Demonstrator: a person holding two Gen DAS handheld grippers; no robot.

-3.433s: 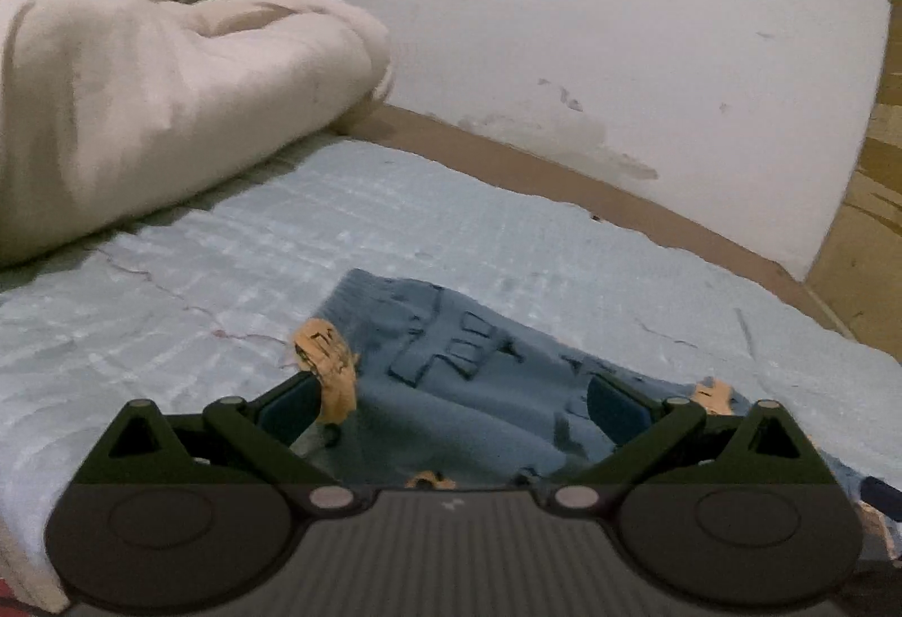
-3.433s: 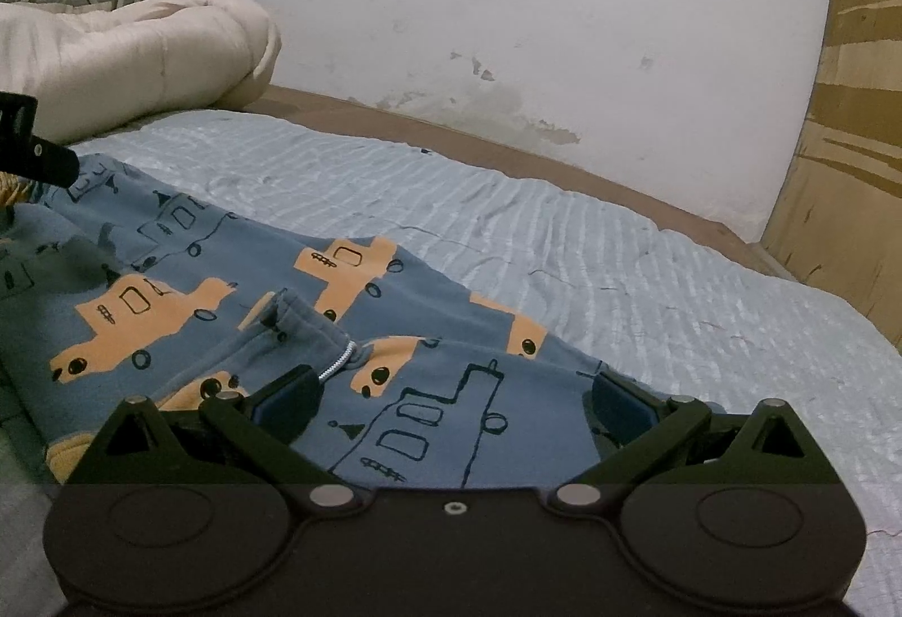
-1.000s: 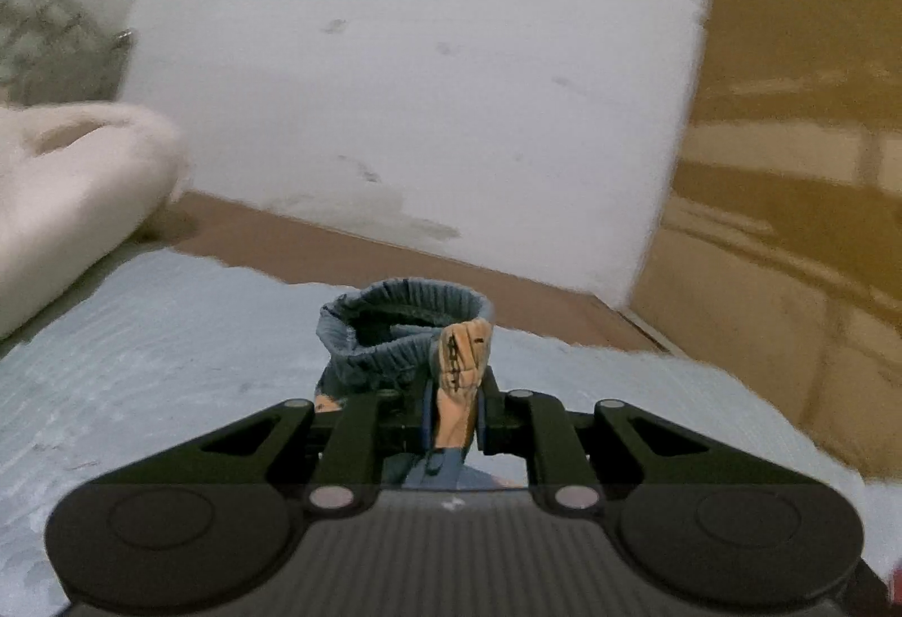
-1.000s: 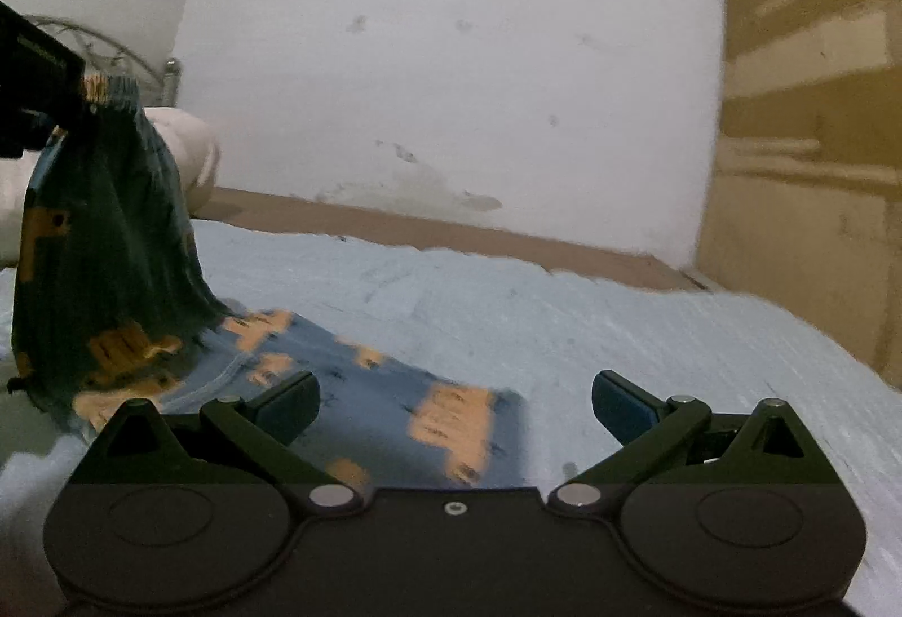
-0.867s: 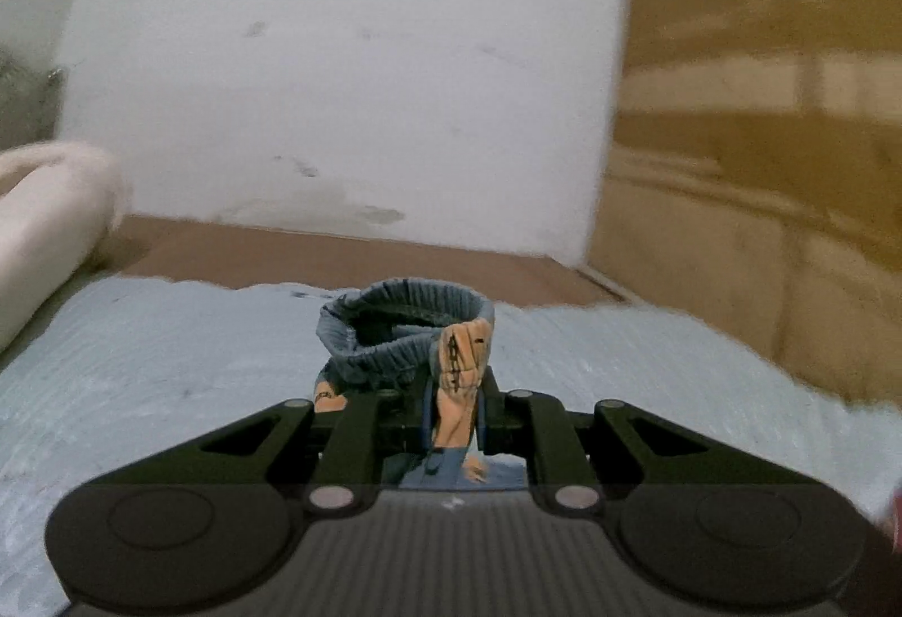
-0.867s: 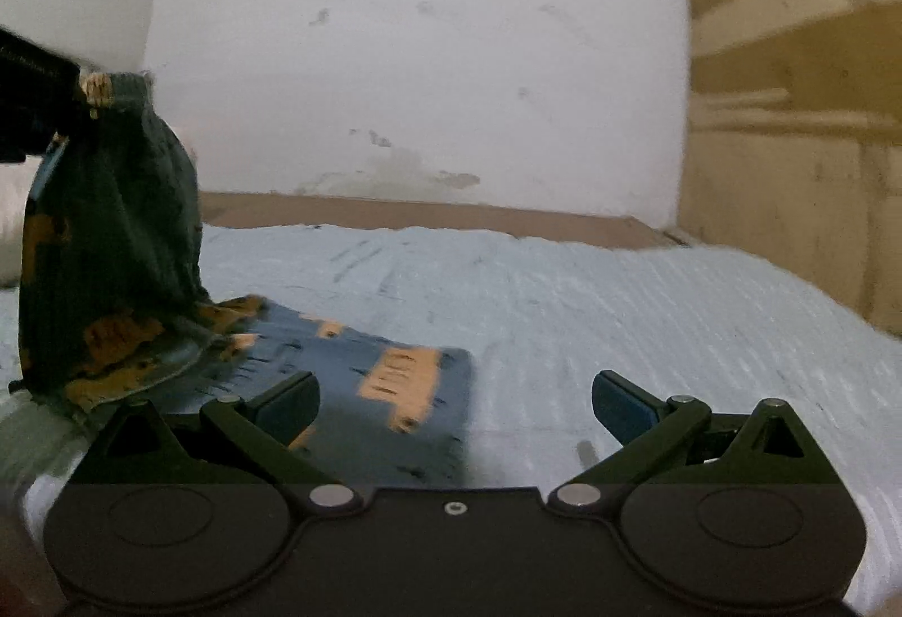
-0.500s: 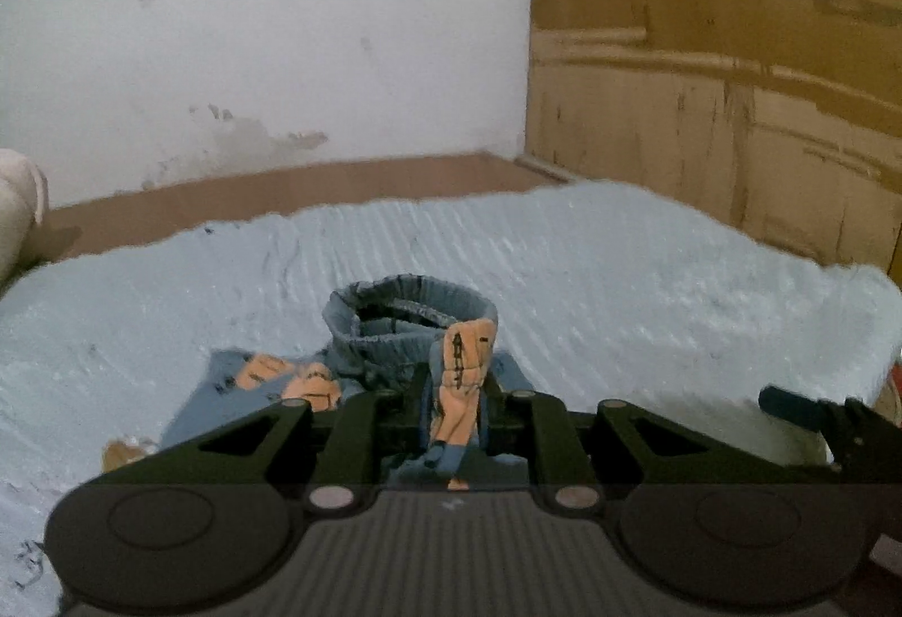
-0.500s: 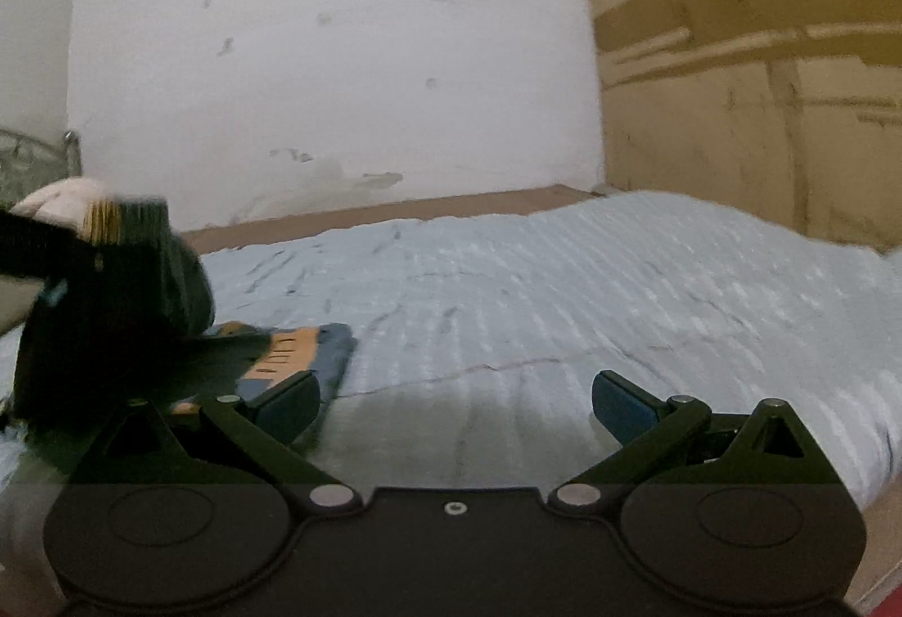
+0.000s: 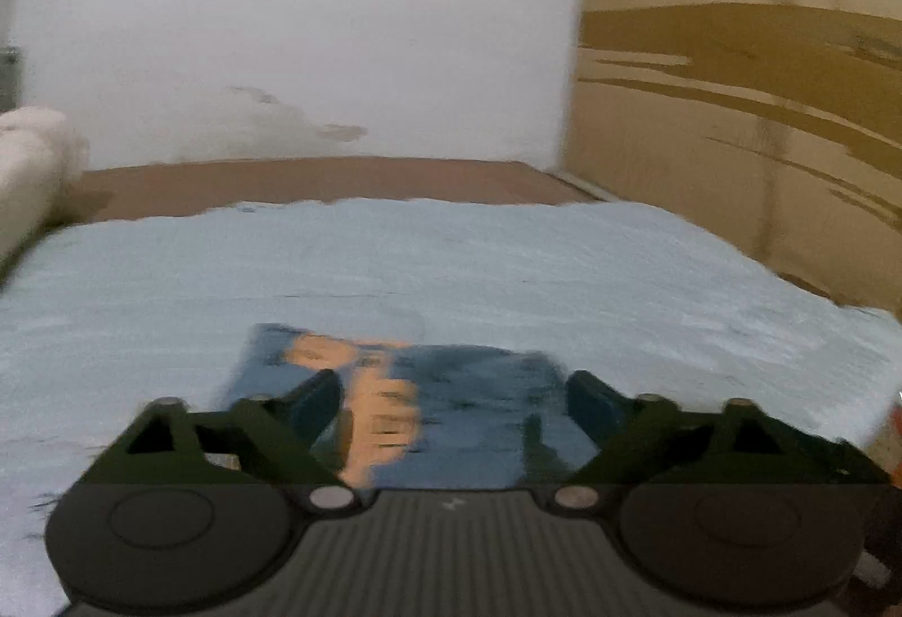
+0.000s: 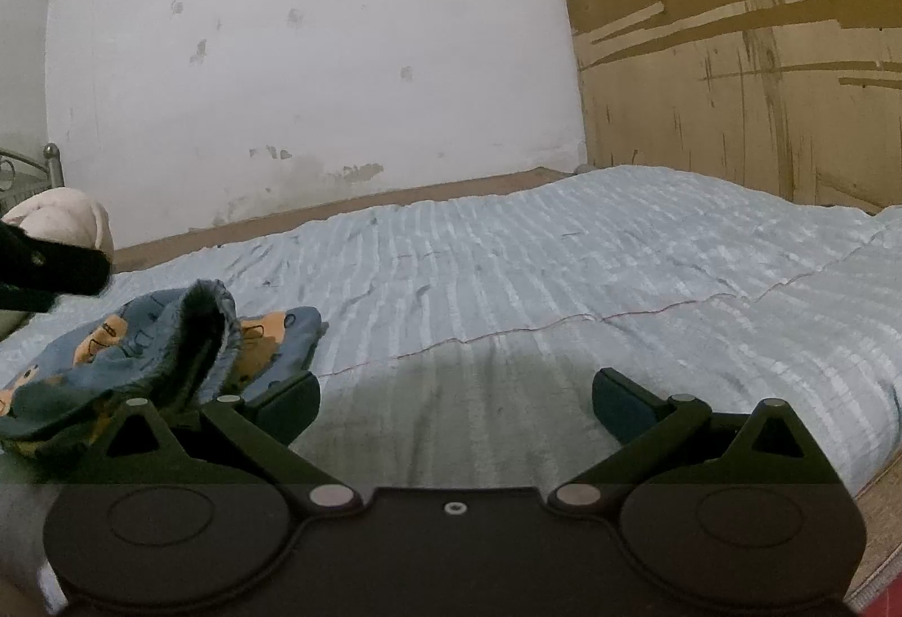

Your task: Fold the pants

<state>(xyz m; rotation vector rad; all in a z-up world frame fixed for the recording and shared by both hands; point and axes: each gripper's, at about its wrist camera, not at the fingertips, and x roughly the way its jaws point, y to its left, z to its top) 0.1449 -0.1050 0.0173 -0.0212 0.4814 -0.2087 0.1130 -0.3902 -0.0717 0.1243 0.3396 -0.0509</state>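
Bed cover: a pale blue ribbed bed cover (image 10: 564,267) filled the lower half of both views, with a thin seam line running across it in the right wrist view.
Wall: a white, stained wall (image 10: 315,53) stood behind the bed; a brown wooden panel (image 10: 744,70) met it at the right.
Blanket: a cream rolled blanket (image 10: 62,220) lay at the far left of the bed, near a metal bedpost (image 10: 52,160).
Pants: the blue pants (image 9: 451,391) with orange prints lay on the bed cover. In the left wrist view they appeared blurred, as a flat shape directly ahead of that gripper. In the right wrist view the pants (image 10: 163,335) sat bunched at the left, one cuff or hem curled up and open.
Left gripper: the left gripper (image 9: 451,403) hung just above the pants with its fingers spread wide and nothing between them; the cloth showed in the gap. Its dark finger (image 10: 51,267) also reached in from the left edge of the right wrist view, above the bunched cloth.
Right gripper: the right gripper (image 10: 455,400) was spread wide and held nothing, over bare bed cover; its left finger (image 10: 282,400) sat just beside the pants' edge.
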